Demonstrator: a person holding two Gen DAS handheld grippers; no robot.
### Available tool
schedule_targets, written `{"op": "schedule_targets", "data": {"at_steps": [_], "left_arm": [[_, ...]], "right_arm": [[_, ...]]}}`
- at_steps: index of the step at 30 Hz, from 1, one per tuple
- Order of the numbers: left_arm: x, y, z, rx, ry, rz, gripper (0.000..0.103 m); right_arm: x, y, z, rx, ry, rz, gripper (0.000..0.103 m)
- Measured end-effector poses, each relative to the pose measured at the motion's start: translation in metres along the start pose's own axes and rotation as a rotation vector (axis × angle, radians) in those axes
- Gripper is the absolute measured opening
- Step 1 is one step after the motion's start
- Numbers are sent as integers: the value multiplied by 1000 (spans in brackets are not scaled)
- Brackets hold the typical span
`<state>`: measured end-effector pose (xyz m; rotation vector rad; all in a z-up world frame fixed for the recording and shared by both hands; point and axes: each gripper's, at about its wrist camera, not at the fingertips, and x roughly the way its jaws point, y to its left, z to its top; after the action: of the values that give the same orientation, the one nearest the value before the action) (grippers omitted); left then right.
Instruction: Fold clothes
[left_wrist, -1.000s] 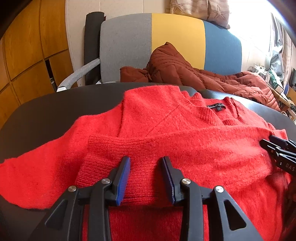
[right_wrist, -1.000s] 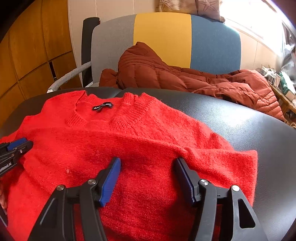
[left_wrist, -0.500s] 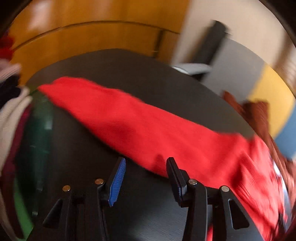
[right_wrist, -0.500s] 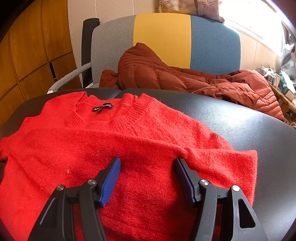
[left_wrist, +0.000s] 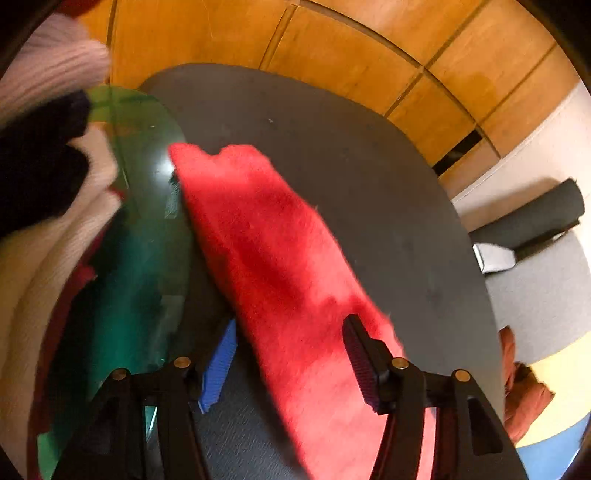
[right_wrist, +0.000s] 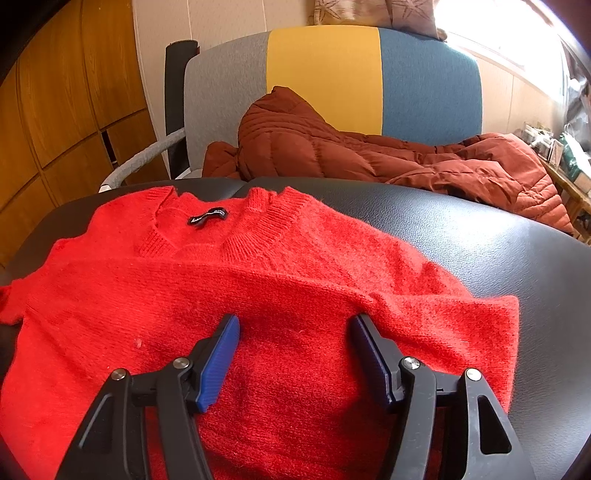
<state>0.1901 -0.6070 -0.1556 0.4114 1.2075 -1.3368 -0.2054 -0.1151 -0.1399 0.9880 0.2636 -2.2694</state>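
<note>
red sweater (right_wrist: 280, 295) flat on black table (right_wrist: 498, 251); left gripper (left_wrist: 290, 354) and right gripper (right_wrist: 295, 350) both spread wide, empty.

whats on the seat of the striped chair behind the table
A rust-brown puffer jacket lies crumpled across the seat of the striped chair, spilling to the right. It covers the cushion beneath, and the black table edge hides the seat's front.

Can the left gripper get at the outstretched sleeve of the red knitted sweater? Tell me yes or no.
Probably yes: the left gripper is open, the red knitted sweater's sleeve lies flat between its fingers on the black table, nothing covering it.
</note>
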Motion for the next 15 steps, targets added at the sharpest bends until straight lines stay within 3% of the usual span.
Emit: {"op": "schedule_targets", "data": {"at_steps": [1, 2, 3, 8, 11, 15], "left_arm": [[2, 0, 2, -6, -5, 0, 46], [4, 0, 3, 2, -9, 15, 18], [7, 2, 5, 13, -3, 28, 12], [9, -1, 6, 58, -1, -1, 8], [3, -9, 5, 74, 5, -58, 8], [-21, -43, -10, 207, -18, -186, 8]], "right_arm": [[0, 0, 0, 1, 0, 2, 65], [0, 0, 0, 1, -1, 3, 66], [0, 0, 0, 2, -1, 4, 66], [0, -1, -1, 4, -2, 8, 66], [0, 0, 0, 1, -1, 5, 66], [0, 1, 0, -3, 0, -1, 66]]}}
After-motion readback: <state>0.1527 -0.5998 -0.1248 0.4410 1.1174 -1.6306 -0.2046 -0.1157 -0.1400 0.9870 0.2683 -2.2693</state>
